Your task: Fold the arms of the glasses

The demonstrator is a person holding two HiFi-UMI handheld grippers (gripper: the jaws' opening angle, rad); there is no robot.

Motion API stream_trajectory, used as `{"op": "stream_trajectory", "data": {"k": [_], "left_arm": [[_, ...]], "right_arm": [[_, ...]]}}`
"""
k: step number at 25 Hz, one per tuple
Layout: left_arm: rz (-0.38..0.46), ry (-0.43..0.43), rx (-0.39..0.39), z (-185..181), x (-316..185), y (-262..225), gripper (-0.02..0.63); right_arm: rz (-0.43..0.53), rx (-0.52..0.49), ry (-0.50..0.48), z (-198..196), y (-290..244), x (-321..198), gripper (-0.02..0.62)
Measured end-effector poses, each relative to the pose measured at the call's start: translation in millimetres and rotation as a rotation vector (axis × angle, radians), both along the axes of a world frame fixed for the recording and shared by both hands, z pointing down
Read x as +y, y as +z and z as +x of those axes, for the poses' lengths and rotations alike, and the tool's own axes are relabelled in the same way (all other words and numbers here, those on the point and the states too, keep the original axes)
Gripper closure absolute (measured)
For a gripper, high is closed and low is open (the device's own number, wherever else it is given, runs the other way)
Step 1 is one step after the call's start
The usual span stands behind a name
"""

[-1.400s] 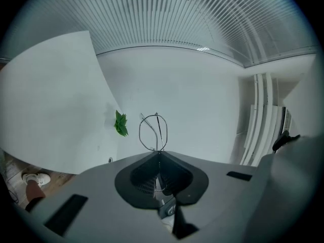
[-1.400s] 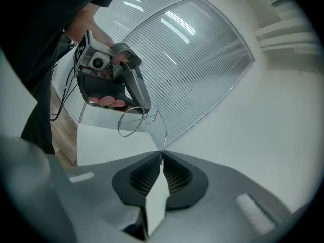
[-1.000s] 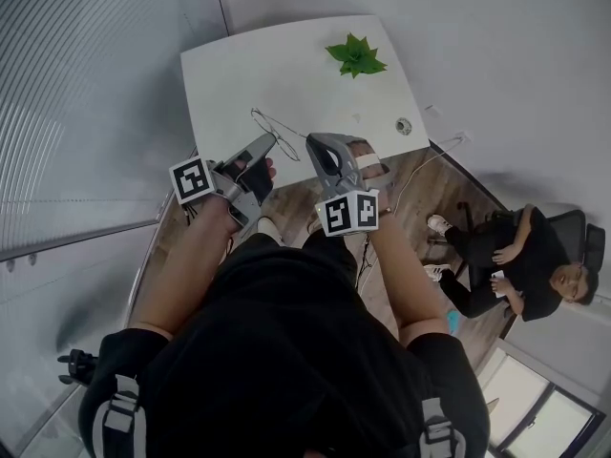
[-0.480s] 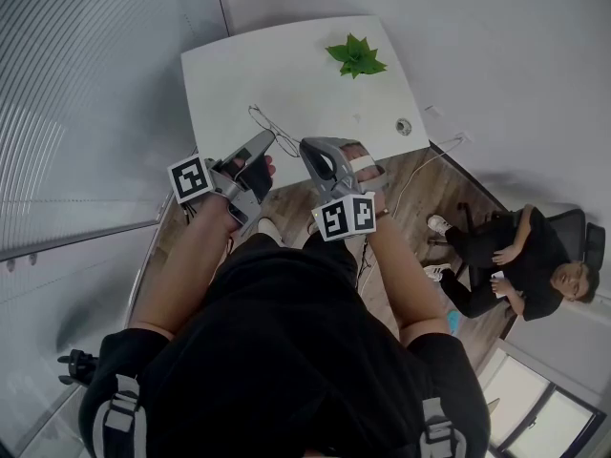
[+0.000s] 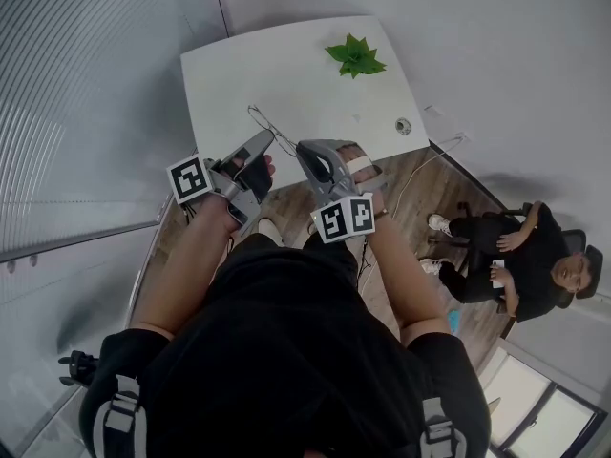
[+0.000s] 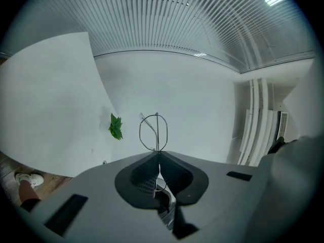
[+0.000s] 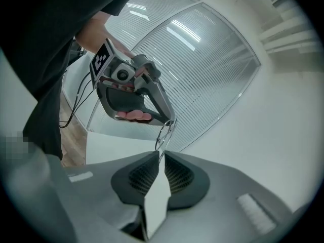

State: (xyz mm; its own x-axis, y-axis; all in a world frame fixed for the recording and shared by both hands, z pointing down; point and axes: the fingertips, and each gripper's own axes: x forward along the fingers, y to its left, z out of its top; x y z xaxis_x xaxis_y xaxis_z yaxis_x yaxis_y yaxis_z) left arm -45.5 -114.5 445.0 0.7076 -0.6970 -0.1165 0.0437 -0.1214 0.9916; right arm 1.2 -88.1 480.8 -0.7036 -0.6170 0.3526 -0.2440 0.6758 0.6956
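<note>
Wire glasses x1 | L gripper clamped on frame | R gripper opening, arm between jaws | plant x1

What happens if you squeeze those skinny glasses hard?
The glasses are thin wire, so they'd probably bend easily. They look very light: the left hand-held gripper holds them up by one small spot. Smooth wire might slip or twist there.

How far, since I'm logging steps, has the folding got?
Done: the left gripper is shut on the glasses, held up over the table. In hand: the right gripper sits at their free end, jaws opening with thin wire between them. Left: whether either arm lies folded is too fine to tell, so I'd count both as unconfirmed.
</note>
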Motion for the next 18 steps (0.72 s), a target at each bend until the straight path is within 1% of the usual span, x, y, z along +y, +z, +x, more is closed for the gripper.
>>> {"op": "stream_trajectory", "data": {"k": [5,8,12,15,18], "left_arm": [[-0.004,0.003,0.005,0,0,1,0.594],[-0.011,-0.001,0.001,-2,-1,3,0.594],[-0.014,-0.011,0.001,-6,-4,6,0.594],[-0.015,-0.017,0.0,-11,-7,6,0.594],[-0.017,-0.023,-0.003,-15,-8,6,0.594]], "right_arm": [[0.001,0.003,0.001,1,0,1,0.549],[0.008,0.023,0.006,2,6,-1,0.536],[0.006,0.022,0.016,6,9,-2,0.523],[-0.011,0.004,0.04,11,9,-8,0.524],[-0.056,-0.048,0.082,19,11,-16,0.525]]}}
